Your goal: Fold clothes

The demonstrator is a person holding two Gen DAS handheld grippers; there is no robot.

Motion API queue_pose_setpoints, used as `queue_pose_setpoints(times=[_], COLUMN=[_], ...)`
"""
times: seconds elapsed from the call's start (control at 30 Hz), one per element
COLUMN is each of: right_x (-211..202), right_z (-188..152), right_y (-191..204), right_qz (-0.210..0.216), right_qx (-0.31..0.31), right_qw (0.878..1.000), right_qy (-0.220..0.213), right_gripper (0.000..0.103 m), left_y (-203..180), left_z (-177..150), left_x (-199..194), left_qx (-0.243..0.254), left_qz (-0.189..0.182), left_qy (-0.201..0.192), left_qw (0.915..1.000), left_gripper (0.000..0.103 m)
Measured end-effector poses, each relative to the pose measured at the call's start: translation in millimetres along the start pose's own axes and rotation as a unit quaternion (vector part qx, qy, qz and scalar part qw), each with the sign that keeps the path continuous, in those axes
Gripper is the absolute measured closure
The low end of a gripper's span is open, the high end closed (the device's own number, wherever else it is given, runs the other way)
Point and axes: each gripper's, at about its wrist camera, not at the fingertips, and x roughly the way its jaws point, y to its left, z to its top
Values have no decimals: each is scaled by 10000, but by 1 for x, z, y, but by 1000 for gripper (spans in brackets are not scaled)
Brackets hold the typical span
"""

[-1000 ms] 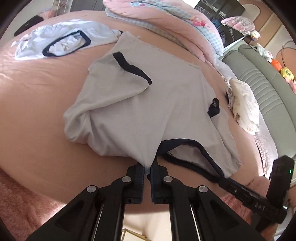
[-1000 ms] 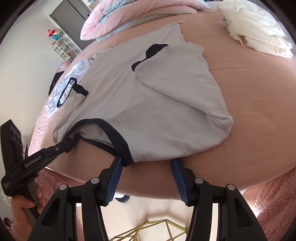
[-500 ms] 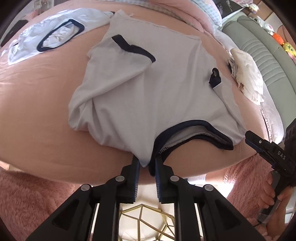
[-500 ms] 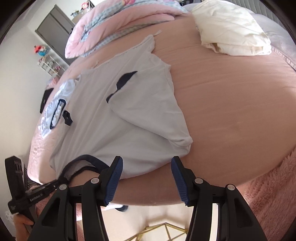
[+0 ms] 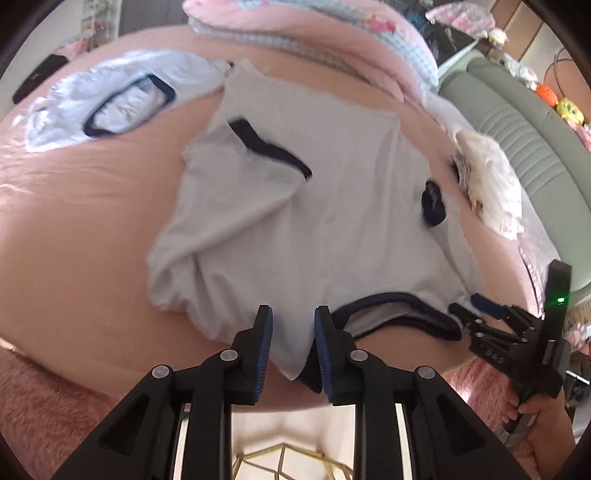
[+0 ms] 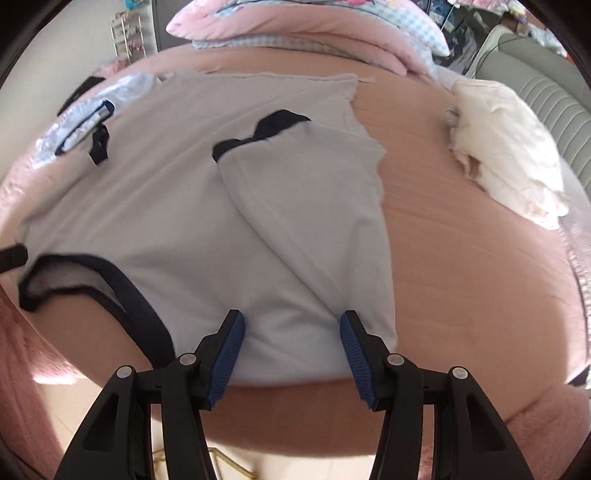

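A grey T-shirt (image 5: pixel 332 221) with navy trim lies face up on the pink bed (image 5: pixel 74 221), both sleeves folded inward. My left gripper (image 5: pixel 291 332) sits at the shirt's near edge beside the navy collar (image 5: pixel 388 299). Its jaws are opening, and a fold of grey cloth lies loose between them. In the right wrist view my right gripper (image 6: pixel 291 328) stands open over the shirt's (image 6: pixel 221 221) near shoulder, below the folded sleeve (image 6: pixel 306 206). Cloth shows between its pads without being pinched. The left wrist view shows the right gripper (image 5: pixel 476 306) at the collar's far end.
A pale blue shirt (image 5: pixel 122 103) with a navy collar lies at the far left. A cream cloth (image 6: pixel 506 147) sits near the bed's right side, by a green sofa (image 5: pixel 535 147). Pink and checked bedding (image 5: pixel 314 33) is piled behind. A gold wire frame (image 5: pixel 280 461) stands below the bed edge.
The left jaws, shut on the shirt's edge by the collar a second ago, have parted. The right gripper swung away to the right, then came back over the near shoulder, still open.
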Motion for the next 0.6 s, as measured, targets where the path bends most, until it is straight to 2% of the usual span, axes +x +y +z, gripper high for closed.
queue_pose_setpoints(times=[0.03,0.1,0.13,0.2,0.27,0.33,0.43,0.5,0.53,0.57,0.6], right_x=[-2,-11,-16,-36,-54,-53,-31,-17,-11,-5,-1], right_z=[-2,-3,-4,-8,-13,-18,-20,-18,-16,-13,-10], right_y=[-4,-15,-21,-42,-65,-91,-116,-125,-126,-126,-124], right_qz=[19,242,405,841,1171,1235,1064,1333,1436,1459,1457], right_qx=[78,318,455,996,1644,2278,2820,3046,3094,3073,3039], right_qw=[10000,9992,9981,9909,9771,9631,9528,9428,9398,9402,9414], right_qy=[21,36,4,-324,-673,-722,-365,-252,-203,-176,-156], right_gripper=[50,50,50,50,47,46,46,46,46,46,46], left_y=[-3,-10,-11,0,15,30,52,66,72,76,79], left_z=[-1,-3,-4,-11,-19,-28,-36,-41,-43,-45,-45], left_x=[9,6,1,-8,-16,-22,-25,-22,-19,-16,-12], left_qx=[65,213,180,-353,-1004,-1586,-2180,-2623,-2841,-3003,-3109], left_qz=[77,165,98,-200,-524,-788,-990,-1365,-1570,-1721,-1817], left_qy=[210,83,0,-180,-340,-456,-565,-611,-626,-637,-645], left_qw=[9997,9996,9998,9990,9930,9831,9693,9533,9438,9360,9307], left_gripper=[82,82,81,81,81,81,80,76,67,62,62])
